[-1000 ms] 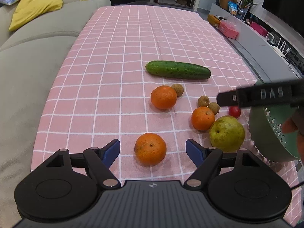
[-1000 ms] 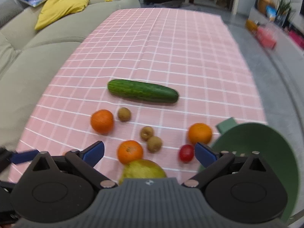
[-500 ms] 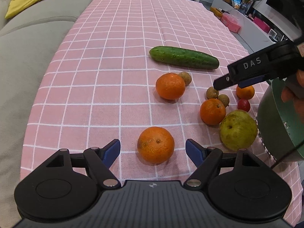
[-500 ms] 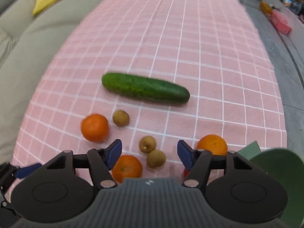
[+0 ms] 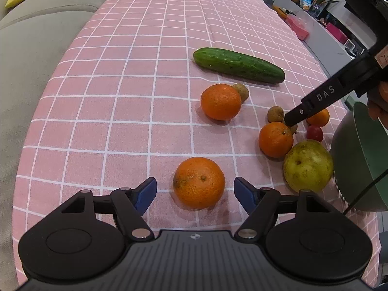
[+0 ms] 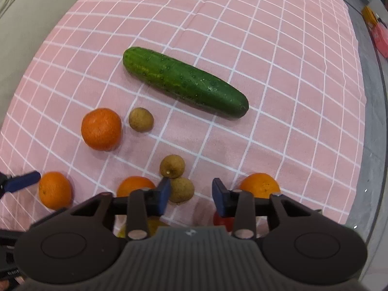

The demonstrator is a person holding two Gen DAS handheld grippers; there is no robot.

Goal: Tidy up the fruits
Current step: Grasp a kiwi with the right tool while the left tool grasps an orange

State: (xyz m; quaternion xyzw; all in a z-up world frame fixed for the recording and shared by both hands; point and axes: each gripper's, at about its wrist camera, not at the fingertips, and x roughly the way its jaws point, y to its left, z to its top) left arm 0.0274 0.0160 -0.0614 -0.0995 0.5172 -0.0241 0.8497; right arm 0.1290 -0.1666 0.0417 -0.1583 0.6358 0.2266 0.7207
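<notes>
Fruits, loose on the pink-checked tabletop point(image 5: 150, 77). Nearest orange point(image 5: 199, 182): lies between the parted jaws of the left gripper point(image 5: 195, 192), untouched on both sides; those jaws are closing. Small brown fruit point(image 6: 180, 189): sits by the left finger of the right gripper point(image 6: 190, 195), mostly between the jaws, right pad clear of it; those jaws are closing, not yet clenched on it. A second brown fruit point(image 6: 172, 166) touches it on the far side. Cucumber point(image 6: 184, 81): beyond both grippers. Pear point(image 5: 308, 165): beside the green colander point(image 5: 359, 160).
</notes>
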